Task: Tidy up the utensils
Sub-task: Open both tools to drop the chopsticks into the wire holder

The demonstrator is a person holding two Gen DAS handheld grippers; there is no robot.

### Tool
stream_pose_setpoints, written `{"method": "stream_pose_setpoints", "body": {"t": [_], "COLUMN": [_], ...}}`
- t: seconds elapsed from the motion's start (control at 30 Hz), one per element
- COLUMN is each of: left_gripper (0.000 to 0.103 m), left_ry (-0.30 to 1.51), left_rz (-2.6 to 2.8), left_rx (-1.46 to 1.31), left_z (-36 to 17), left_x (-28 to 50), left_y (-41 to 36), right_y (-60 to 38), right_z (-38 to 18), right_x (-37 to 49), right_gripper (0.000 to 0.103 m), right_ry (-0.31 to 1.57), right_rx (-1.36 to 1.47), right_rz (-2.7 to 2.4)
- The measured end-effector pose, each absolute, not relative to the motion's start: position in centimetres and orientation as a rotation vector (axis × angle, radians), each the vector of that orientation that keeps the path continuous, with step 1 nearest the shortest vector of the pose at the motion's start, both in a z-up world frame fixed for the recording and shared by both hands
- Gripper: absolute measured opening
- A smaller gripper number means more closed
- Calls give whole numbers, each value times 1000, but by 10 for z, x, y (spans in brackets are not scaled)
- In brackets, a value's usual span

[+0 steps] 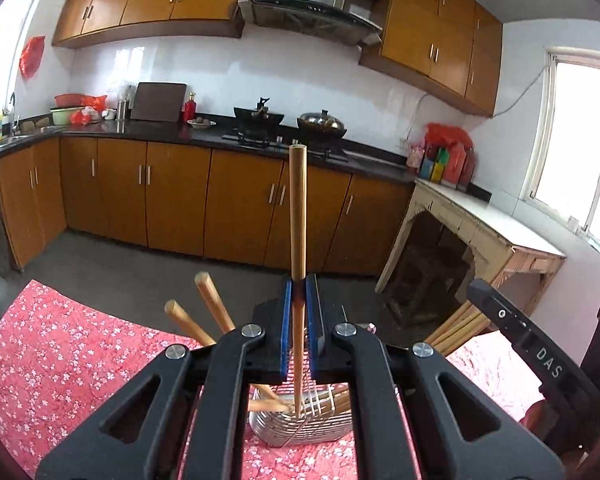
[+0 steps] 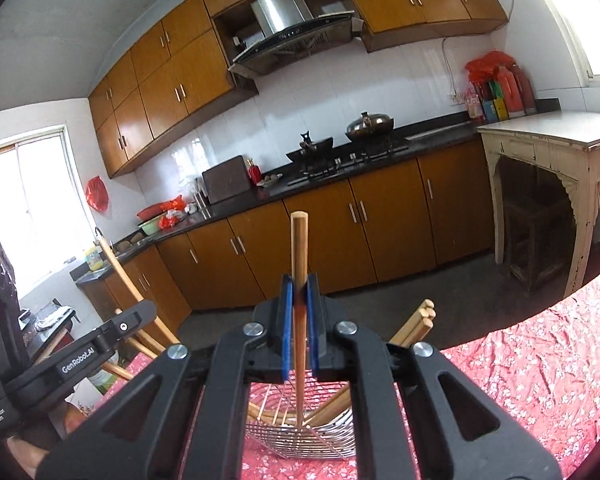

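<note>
Chopsticks are the job: one wooden chopstick (image 1: 298,216) stands upright, pinched in the closed jaws of the left gripper (image 1: 299,292), its tip down in the wire basket (image 1: 300,428). The right gripper (image 2: 299,292) likewise clamps a second chopstick (image 2: 299,264) over the same wire basket (image 2: 300,436), which sits on the red floral cloth (image 1: 80,344) covering the surface. Each stick looks light, stiff and smooth, so likely to swivel; gripping mid-shaft, as now, seems soundest. Other chopsticks (image 1: 212,304) lean in the basket.

Both wrist views close above wire basket (image 1: 300,428) (image 2: 300,436), facing kitchen counter (image 1: 204,134) (image 2: 260,196).
</note>
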State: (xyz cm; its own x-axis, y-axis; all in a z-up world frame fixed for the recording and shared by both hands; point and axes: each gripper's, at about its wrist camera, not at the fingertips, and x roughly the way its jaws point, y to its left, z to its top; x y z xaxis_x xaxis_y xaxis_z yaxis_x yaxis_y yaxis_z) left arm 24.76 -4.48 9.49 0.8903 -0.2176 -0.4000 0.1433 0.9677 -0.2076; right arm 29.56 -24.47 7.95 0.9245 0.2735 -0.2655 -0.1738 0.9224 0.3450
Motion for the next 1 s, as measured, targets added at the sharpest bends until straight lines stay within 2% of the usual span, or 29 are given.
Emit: {"method": "stream_pose_setpoints", "body": {"t": [0.2,0.3,0.57,0.67,0.7,0.73,1.0], "left_gripper": [7,7,7,7,7,7,9], "left_ry": [449,457,457,456,456,453,435], "left_rz": [-187,-183,-177,-142,-139,-137,-117], "left_rx": [-153,-152,-149,-133,-137,-138,-150], "left_z": [87,87,94,96,97,98,106], "left_x": [249,249,247,246,247,246,231], "left_y": [-45,-46,-53,-54,-51,-50,-37], "right_y": [-243,-245,-256,-252,-253,-255,-268], "right_z": [68,67,65,63,62,61,73], "right_x": [298,299,303,305,305,303,281], "right_gripper": [8,12,8,17,30,35,37], "right_ry": [344,356,387,415,422,415,361], "right_rx": [329,326,360,327,330,337,338], "right_rz": [230,215,198,176,173,169,127]}}
